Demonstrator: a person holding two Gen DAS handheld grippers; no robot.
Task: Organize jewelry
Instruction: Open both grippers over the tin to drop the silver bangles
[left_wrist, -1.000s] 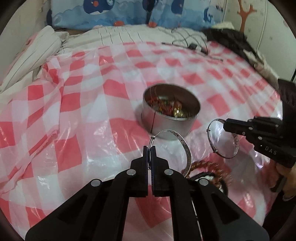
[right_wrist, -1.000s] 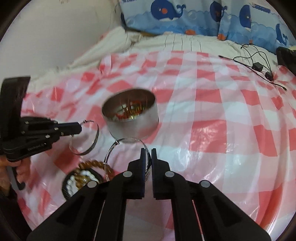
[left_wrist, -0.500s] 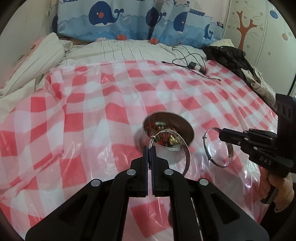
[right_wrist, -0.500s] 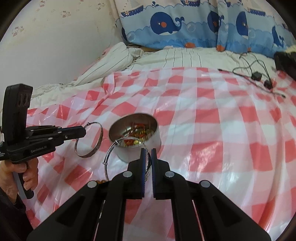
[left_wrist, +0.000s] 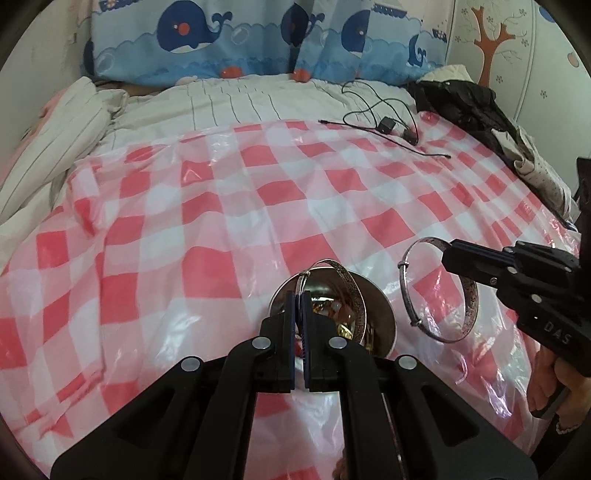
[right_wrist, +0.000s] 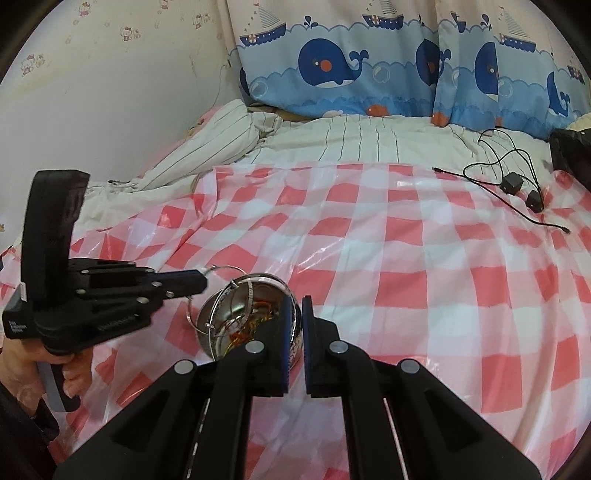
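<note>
Two grippers, each clamped on silver bangle: left gripper holds first bangle above steel tin; right gripper holds second bangle beside tin. Bangles likely stiff, light, slippery; pinch on band. Tin contents hard to make out.

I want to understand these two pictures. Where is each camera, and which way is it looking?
Left wrist: sits on the left gripper, looking down its fingers at the tin; the other gripper shows at right.
Right wrist: sits on the right gripper, facing the tin; a hand holds the other gripper.
Both share: tin, silver bangles, checked sheet, whale curtain.
</note>
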